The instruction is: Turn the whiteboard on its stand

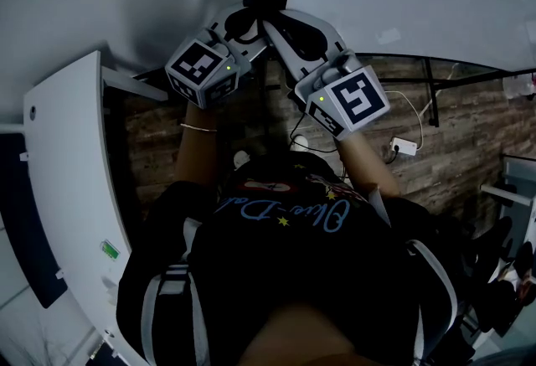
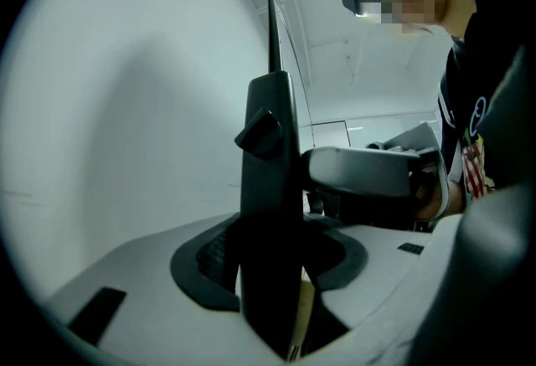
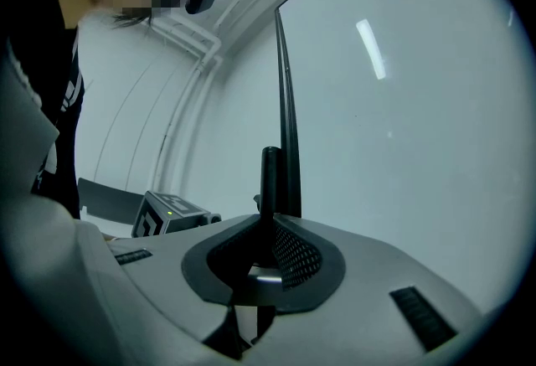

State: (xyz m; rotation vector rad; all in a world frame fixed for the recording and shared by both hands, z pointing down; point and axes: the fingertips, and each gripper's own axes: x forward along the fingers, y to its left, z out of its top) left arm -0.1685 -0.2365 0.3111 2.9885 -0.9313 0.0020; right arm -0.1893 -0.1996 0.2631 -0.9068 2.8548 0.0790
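Clamping the black edge frame (image 2: 270, 163) of a large white whiteboard (image 3: 402, 105), the left hand-held gripper (image 2: 270, 251) has its jaws shut tight on that dark upright bar. The right hand-held gripper (image 3: 264, 251), just beside it, is closed on a short black round peg (image 3: 270, 176) at the same edge. The whiteboard stands upright, edge-on to the person, above a wood-patterned floor (image 1: 469, 155). Broad, stiff and slick-faced, it probably handles best by its rigid frame. Its stand and pivot cannot be made out.
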